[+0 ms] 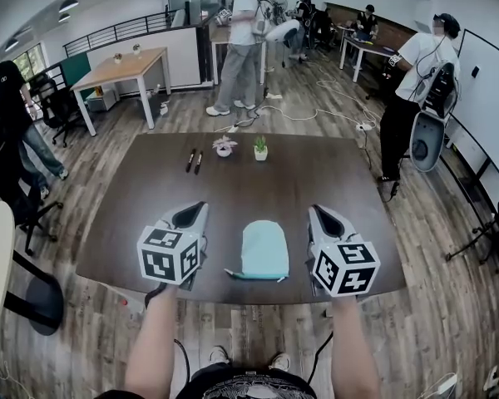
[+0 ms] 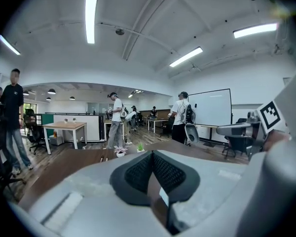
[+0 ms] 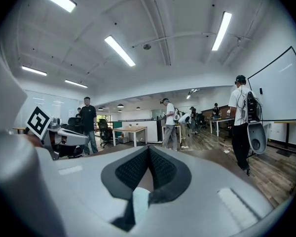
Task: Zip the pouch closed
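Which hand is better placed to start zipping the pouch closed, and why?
Right, marginally. The left tongs and right tongs are both shut, empty and flank the pale blue pouch, but the right sits closer to it. Which end needs pulling cannot be told, which could change this.

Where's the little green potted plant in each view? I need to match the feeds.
Head view: the green potted plant stands at the far middle of the dark table.
Left gripper view: the plant is small, just left of centre.
Right gripper view: not in it.
Shared landmark: the light wooden desk in the background.
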A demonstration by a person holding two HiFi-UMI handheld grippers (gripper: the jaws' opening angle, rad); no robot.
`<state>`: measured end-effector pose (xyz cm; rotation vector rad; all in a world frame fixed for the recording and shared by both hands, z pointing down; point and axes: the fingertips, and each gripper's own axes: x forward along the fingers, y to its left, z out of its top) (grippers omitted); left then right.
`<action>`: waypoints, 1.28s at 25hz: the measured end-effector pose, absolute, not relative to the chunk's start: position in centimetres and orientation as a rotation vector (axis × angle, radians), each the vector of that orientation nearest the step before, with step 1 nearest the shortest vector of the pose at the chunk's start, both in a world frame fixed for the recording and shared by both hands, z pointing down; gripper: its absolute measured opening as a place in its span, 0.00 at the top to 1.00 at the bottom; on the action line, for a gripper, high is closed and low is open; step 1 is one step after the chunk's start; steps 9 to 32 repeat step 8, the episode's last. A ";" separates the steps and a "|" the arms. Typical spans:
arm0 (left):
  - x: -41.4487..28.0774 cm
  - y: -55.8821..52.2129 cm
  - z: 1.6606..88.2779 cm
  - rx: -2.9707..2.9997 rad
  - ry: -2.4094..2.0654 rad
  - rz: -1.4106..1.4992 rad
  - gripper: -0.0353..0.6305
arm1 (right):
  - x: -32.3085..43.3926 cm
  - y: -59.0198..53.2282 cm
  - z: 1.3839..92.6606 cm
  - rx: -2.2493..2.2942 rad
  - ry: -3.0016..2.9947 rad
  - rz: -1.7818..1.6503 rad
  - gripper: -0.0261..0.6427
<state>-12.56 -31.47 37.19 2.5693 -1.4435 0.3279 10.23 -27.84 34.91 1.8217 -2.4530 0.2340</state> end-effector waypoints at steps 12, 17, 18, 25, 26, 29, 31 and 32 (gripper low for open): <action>-13.4 -31.3 37.8 2.581 -1.473 0.299 0.94 | 9.7 -28.0 35.7 1.812 -2.458 0.236 0.96; -13.4 -31.3 37.8 2.581 -1.473 0.299 0.94 | 9.7 -28.0 35.7 1.812 -2.458 0.236 0.96; -13.4 -31.3 37.8 2.581 -1.473 0.299 0.94 | 9.7 -28.0 35.7 1.812 -2.458 0.236 0.96; -13.4 -31.3 37.8 2.581 -1.473 0.299 0.94 | 9.7 -28.0 35.7 1.812 -2.458 0.236 0.96; -13.4 -31.3 37.8 2.581 -1.473 0.299 0.94 | 9.7 -28.0 35.7 1.812 -2.458 0.236 0.96; -13.4 -31.3 37.8 2.581 -1.473 0.299 0.94 | 9.7 -28.0 35.7 1.812 -2.458 0.236 0.96; -13.4 -31.3 37.8 2.581 -1.473 0.299 0.94 | 9.7 -28.0 35.7 1.812 -2.458 0.236 0.96; -13.4 -31.3 37.8 2.581 -1.473 0.299 0.94 | 9.7 -28.0 35.7 1.812 -2.458 0.236 0.96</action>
